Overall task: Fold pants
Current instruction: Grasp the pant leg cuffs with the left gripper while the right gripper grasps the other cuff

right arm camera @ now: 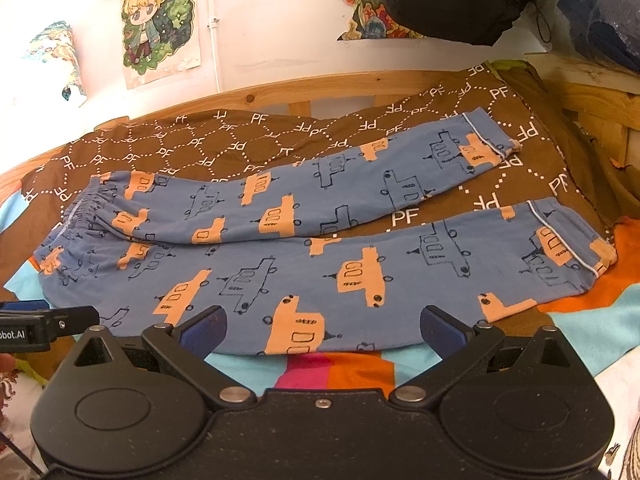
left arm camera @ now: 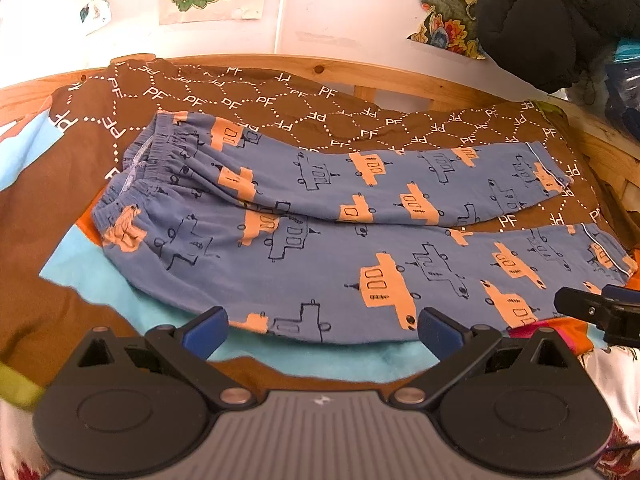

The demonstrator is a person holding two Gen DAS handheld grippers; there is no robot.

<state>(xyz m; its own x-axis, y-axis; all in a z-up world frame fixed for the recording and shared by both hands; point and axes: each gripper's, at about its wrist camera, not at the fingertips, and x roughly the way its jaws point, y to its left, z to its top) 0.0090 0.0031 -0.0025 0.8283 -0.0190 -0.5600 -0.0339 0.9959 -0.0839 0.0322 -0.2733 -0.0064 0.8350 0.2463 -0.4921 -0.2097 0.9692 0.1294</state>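
Note:
Blue pants (left arm camera: 328, 232) with orange and outlined car prints lie flat on a brown patterned bedspread (left arm camera: 280, 108), waistband at the left, both legs spread apart toward the right. My left gripper (left arm camera: 322, 330) is open and empty, just above the near leg's front edge. My right gripper (right arm camera: 324, 330) is open and empty, over the near leg's front edge further right. The pants fill the right wrist view (right arm camera: 320, 248). Each gripper shows at the edge of the other's view, the right one (left arm camera: 600, 312) and the left one (right arm camera: 44, 324).
A wooden bed rail (left arm camera: 360, 68) runs behind the bedspread against a white wall with posters (right arm camera: 160, 24). A black jacket (left arm camera: 552, 20) hangs at the upper right. Turquoise, orange and pink cloth (right arm camera: 320, 368) lies under the pants' near edge.

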